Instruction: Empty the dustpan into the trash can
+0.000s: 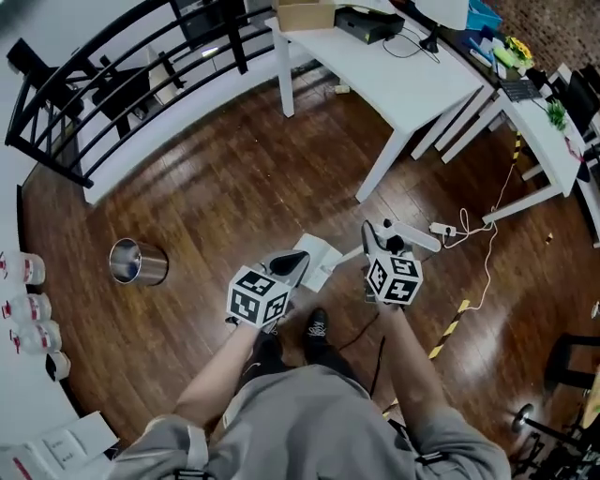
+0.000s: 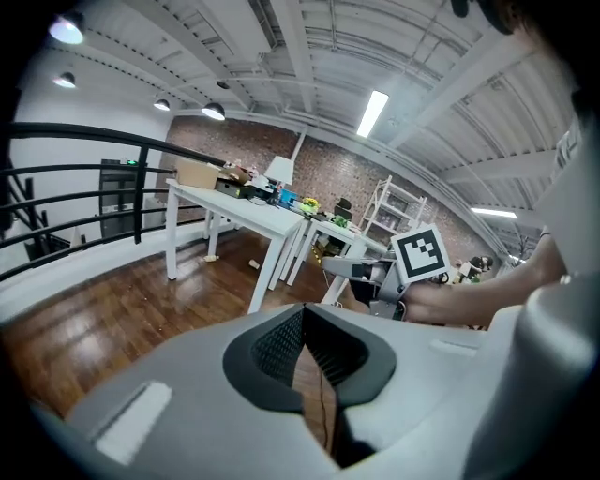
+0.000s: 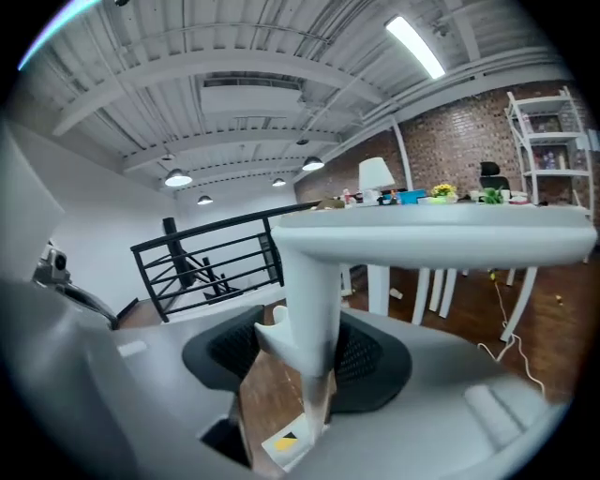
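The person stood on the dark wooden floor [image 1: 216, 187] with a gripper in each hand and held both out ahead of their black shoes [image 1: 317, 326]. The right gripper [image 1: 373, 232] had its jaws clamped on the white dustpan [image 1: 317, 258]. In the right gripper view the stem of the handle ran down between the two black pads, and the handle's long bar lay crosswise above them. Seen from the head, the pan end hung between the two grippers and the handle reached off to the person's right. The left gripper [image 1: 292, 262] sat just beside the pan's edge, but I could not tell whether it touched. Its own view showed the pad tips brought together with nothing between them. The trash can [image 1: 138, 261], a shiny metal one with its mouth open, sat on the floor off to the person's left, well apart from the dustpan. Beyond the grippers stood white tables [image 1: 394, 66], with a cardboard box [image 1: 305, 14] and clutter on top. A black railing [image 1: 112, 66] curved round the far edge of the floor. A white power strip [image 1: 441, 229] with its cable lay near a table leg on the right, and a strip of yellow-and-black tape [image 1: 450, 328] marked the boards close by. A few bottles [image 1: 28, 309] stood at the far left edge.
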### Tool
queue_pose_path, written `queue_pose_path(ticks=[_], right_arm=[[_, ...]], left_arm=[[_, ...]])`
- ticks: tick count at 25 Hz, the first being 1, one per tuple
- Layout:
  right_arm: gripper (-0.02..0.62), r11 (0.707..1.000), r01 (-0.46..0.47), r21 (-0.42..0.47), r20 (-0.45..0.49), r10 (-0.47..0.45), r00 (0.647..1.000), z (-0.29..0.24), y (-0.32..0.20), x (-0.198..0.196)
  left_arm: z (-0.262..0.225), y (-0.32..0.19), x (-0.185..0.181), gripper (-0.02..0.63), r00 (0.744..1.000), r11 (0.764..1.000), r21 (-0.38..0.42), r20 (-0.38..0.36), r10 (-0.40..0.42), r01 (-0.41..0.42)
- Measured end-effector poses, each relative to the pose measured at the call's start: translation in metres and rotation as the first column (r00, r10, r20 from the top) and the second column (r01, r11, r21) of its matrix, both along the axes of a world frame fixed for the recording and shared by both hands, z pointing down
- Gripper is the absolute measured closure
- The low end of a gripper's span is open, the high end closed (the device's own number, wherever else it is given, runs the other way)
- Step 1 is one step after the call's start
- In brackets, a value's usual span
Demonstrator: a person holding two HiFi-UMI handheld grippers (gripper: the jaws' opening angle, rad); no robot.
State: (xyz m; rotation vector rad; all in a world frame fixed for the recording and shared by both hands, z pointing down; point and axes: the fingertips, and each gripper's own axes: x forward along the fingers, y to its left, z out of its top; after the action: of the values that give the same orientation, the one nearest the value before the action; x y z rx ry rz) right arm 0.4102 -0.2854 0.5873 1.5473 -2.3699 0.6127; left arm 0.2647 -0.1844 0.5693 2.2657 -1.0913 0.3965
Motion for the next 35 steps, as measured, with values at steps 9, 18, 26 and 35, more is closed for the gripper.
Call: queue_pose_path(ticks=[9, 18, 26, 35], right_arm=[[0.394, 0.926, 0.363, 0.105, 0.055, -0.370, 0.928, -0.073, 0.014, -0.161], [0.393, 0.765, 0.604, 0.224, 0.037, -0.626, 0.779, -0.151, 0.067, -0.362], [0.393, 0.681, 0.671, 0.293, 0.060, -0.714, 0.698, -0.212, 0.106, -0.521], [0.393, 0.602, 0.708, 0.368, 0.094, -0.782, 0.616, -0.266, 0.128, -0.675]], left_arm=[[-0.015, 0.049, -0.135, 0.601, 0.935, 0.936, 0.056, 0.050, -0.351, 0.349], [-0.066, 0.135, -0.306, 0.601, 0.788, 0.782, 0.169, 0.042, -0.614, 0.600], [-0.089, 0.196, -0.451, 0.601, 0.709, 0.693, 0.230, 0.021, -0.705, 0.683], [-0.106, 0.234, -0.572, 0.601, 0.621, 0.599, 0.274, 0.005, -0.783, 0.753]])
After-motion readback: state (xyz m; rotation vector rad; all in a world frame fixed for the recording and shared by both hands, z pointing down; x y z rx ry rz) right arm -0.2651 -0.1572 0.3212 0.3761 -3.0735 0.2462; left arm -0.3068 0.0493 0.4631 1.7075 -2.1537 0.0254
